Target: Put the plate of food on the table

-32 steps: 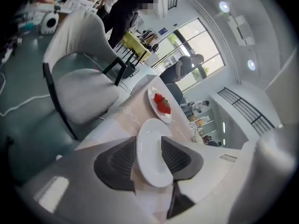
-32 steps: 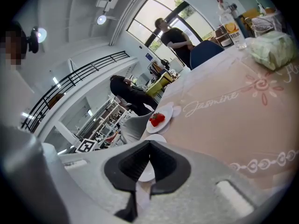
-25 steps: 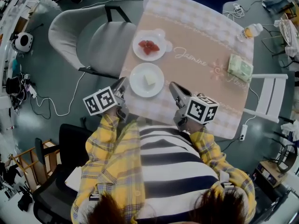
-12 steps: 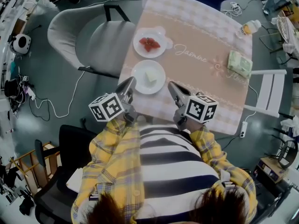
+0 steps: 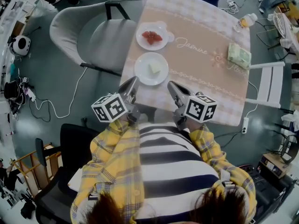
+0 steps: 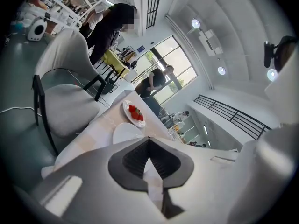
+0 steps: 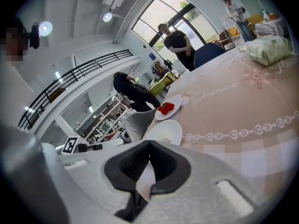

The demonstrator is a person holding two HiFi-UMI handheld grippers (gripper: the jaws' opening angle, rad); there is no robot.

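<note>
Since a second ago my left gripper point(image 5: 131, 84) has closed empty; my right gripper point(image 5: 172, 86) is closed too. Plate of food point(image 5: 151, 69) rests on the table point(image 5: 205, 83) beside the strawberry plate point(image 5: 152, 36): nothing left, I reckon.

The scene is lit brightly and evenly from above. In the head view only soft, weak shadows are cast on the floor point(image 5: 46, 73) beside the table point(image 5: 210, 31), and the colours look a little pale. All three views are strongly bent by the wide lens, so straight lines are curved toward the edges, and the corners of both gripper views are cut off in black. In the left gripper view the ceiling lamps point(image 6: 195, 23) and the far window point(image 6: 175, 62) are burned out to white. The same glare is seen at the far window point(image 7: 187, 17) in the right gripper view.
</note>
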